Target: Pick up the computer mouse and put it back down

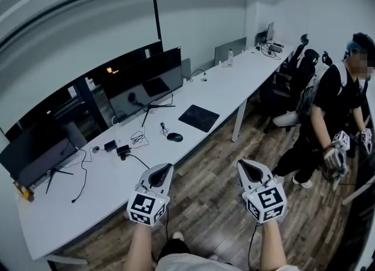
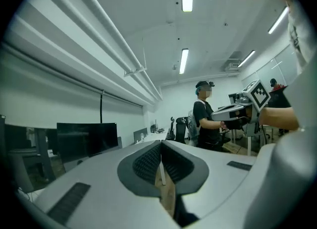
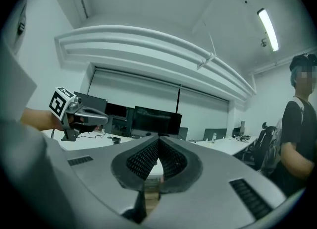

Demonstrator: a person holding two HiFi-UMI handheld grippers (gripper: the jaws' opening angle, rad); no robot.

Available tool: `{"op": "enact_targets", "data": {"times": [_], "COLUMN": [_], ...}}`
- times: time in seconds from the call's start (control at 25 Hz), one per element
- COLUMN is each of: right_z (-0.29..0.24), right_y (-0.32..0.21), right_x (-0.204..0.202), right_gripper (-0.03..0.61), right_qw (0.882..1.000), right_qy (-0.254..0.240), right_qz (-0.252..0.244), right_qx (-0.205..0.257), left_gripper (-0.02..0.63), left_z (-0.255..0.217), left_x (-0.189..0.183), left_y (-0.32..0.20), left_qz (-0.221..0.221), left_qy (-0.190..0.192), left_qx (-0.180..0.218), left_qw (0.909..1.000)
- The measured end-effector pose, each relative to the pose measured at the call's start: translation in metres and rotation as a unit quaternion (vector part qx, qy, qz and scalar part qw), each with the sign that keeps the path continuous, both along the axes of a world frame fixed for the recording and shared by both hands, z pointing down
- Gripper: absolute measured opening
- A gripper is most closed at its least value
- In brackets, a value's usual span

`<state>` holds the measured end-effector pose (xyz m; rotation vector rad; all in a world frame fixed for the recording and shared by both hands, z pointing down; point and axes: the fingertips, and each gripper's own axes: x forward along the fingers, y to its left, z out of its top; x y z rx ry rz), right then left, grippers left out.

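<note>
both grippers are held side by side in front of the near edge of the long white desk [image 1: 222,91], above the wood floor [image 1: 217,205].

left gripper [image 1: 159,176]: jaws fully together, ribbed pads meeting along the centre line in the left gripper view, nothing between them.

right gripper [image 1: 253,172]: the same, jaws closed pad to pad in the right gripper view, nothing held.

computer mouse [image 1: 174,137]: dark, lying flat on the desk, near the left corner of the black mouse pad [image 1: 199,117] but not on it, in front of the dark monitor [image 1: 153,85]. it is well apart from both grippers and untouched. loose cables [image 1: 136,139] lie on the desk to its left.

second person [image 1: 331,111] stands at the right of the head view beside the desk, holding another pair of grippers.
</note>
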<state>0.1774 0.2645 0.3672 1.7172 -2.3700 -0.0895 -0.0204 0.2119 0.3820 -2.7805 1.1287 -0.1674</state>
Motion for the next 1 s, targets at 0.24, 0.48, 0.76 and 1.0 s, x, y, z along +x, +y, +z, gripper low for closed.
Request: {"op": "enact_targets", "data": {"times": [0.24, 0.48, 0.76, 1.0], "right_z": [0.016, 0.019, 0.005, 0.018], "right_y": [-0.062, -0.171, -0.3, -0.368], "right_x": [0.005, -0.01, -0.039, -0.064], "right_gripper": [0.014, 0.014, 0.012, 0.012], "right_qw": [1.0, 1.0, 1.0, 0.999], "right_qy": [-0.009, 0.009, 0.009, 0.02], "right_qz": [-0.005, -0.009, -0.016, -0.039], "right_qx": [-0.006, -0.007, -0.008, -0.032], "left_gripper": [0.018, 0.018, 0.018, 0.018], "left_z": [0.012, 0.023, 0.01, 0.02], "left_x": [0.005, -0.016, -0.034, -0.041], "left_y": [-0.063, -0.184, -0.303, -0.376], "left_qz": [0.003, -0.024, -0.021, -0.02], "left_qy": [-0.01, -0.046, -0.029, -0.027], "left_qx": [0.007, 0.028, 0.02, 0.003], "left_qw": [0.9999, 0.9983, 0.9992, 0.9994]}}
